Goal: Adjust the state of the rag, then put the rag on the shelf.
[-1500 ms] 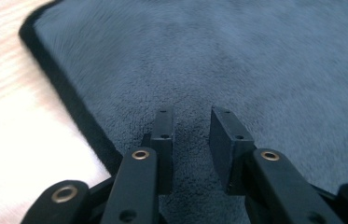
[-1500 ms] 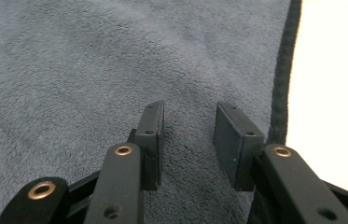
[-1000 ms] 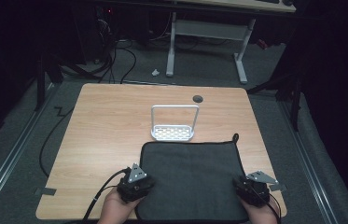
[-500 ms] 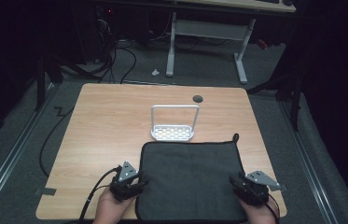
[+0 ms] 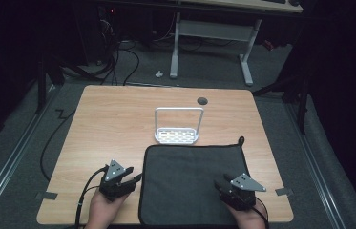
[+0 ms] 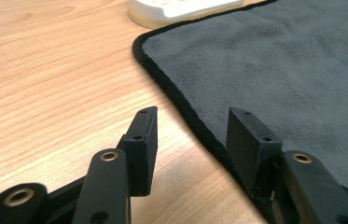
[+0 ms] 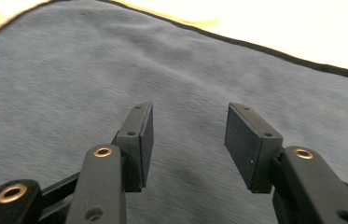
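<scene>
A dark grey cloth mat (image 5: 192, 183) with a black hem lies flat on the near half of the wooden table (image 5: 113, 119). My left gripper (image 5: 135, 178) sits at the mat's near left edge, open. In the left gripper view the mat's hem (image 6: 181, 100) runs under the gap between the left gripper (image 6: 192, 121) pads, and they press on nothing. My right gripper (image 5: 221, 183) hovers over the mat's near right part, open, with only cloth (image 7: 69, 70) beneath the right gripper (image 7: 190, 116). Both pairs of jaws have just been opening.
A white perforated rack (image 5: 177, 129) with a tall wire handle stands just beyond the mat's far edge. A round cable hole (image 5: 202, 100) is near the table's far side. A black cable (image 5: 81, 202) trails off the near edge. A desk frame (image 5: 211, 33) stands on the floor behind.
Both grippers have opened their jaws. The left one has slid left off the mat's corner to its edge. The right one has shifted left over the mat.
</scene>
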